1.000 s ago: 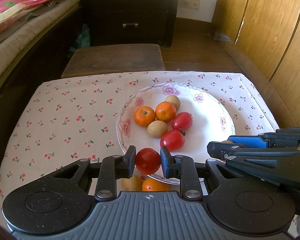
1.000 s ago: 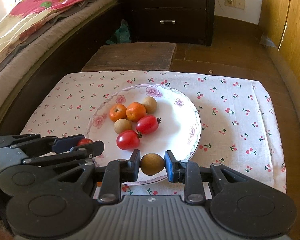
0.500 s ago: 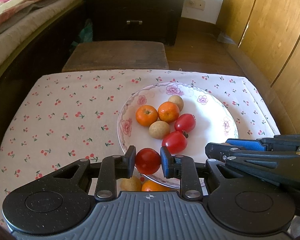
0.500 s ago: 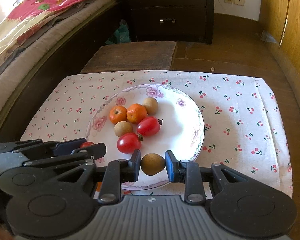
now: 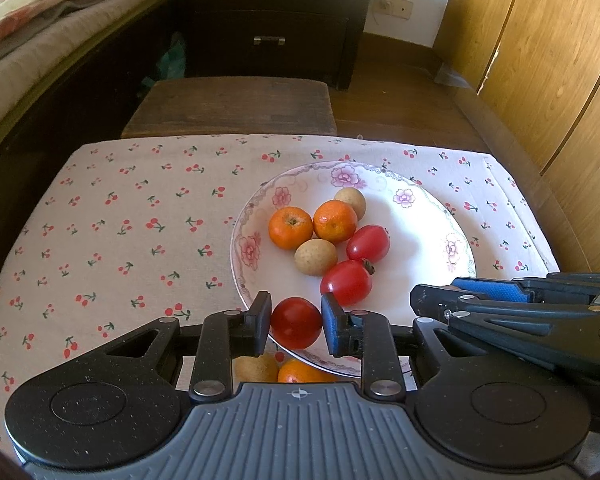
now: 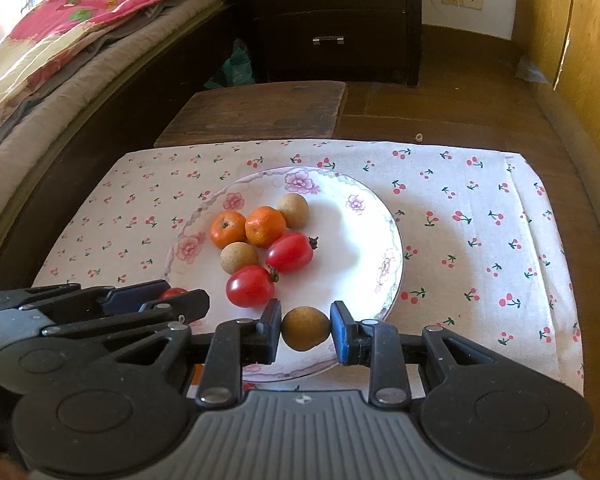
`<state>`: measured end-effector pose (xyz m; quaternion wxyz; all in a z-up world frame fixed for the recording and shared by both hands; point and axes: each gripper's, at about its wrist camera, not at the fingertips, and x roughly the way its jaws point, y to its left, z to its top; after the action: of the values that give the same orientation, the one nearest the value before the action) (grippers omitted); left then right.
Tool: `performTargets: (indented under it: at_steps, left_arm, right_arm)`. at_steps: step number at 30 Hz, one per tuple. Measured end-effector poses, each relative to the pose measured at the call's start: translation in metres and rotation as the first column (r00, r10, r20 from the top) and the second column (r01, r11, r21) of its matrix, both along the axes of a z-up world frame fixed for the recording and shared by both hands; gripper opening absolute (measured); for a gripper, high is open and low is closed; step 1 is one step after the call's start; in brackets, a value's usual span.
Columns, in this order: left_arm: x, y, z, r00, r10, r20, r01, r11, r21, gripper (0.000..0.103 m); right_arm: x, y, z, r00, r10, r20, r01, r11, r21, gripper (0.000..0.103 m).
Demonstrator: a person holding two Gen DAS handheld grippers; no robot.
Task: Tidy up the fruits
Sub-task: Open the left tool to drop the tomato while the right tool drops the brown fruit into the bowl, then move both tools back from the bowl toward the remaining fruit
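Note:
My left gripper (image 5: 296,322) is shut on a red tomato (image 5: 296,323) over the near rim of the white flowered plate (image 5: 428,216). My right gripper (image 6: 305,328) is shut on a brown longan (image 6: 305,328) over the plate's near edge (image 6: 380,208). On the plate lie two oranges (image 5: 291,227), two longans (image 5: 315,257) and two red tomatoes (image 5: 346,283). A longan (image 5: 256,367) and an orange (image 5: 300,372) lie under my left gripper, partly hidden. Each gripper shows side-on in the other's view: the right (image 5: 500,300), the left (image 6: 100,304).
The plate sits on a cherry-print cloth (image 5: 120,220) over a low table. A dark wooden stool (image 5: 232,106) stands just beyond it, a dresser (image 5: 272,20) behind, a bed (image 6: 60,60) to the left and wooden cupboard doors (image 5: 540,60) to the right.
Both grippers have moved slightly forward over the plate with their fruit still held. The fruits on the plate have not moved.

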<state>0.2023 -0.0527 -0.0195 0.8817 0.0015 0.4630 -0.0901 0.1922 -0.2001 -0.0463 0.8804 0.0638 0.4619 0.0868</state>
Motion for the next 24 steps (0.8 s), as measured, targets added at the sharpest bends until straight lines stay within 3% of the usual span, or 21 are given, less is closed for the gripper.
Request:
performTargets:
  at_steps: [24]
  left_arm:
    - [-0.009, 0.009, 0.017, 0.999, 0.007, 0.042, -0.006, 1.0, -0.012, 0.049]
  right_arm:
    - [-0.016, 0.002, 0.016, 0.998, -0.021, 0.056, 0.021, 1.0, 0.007, 0.031]
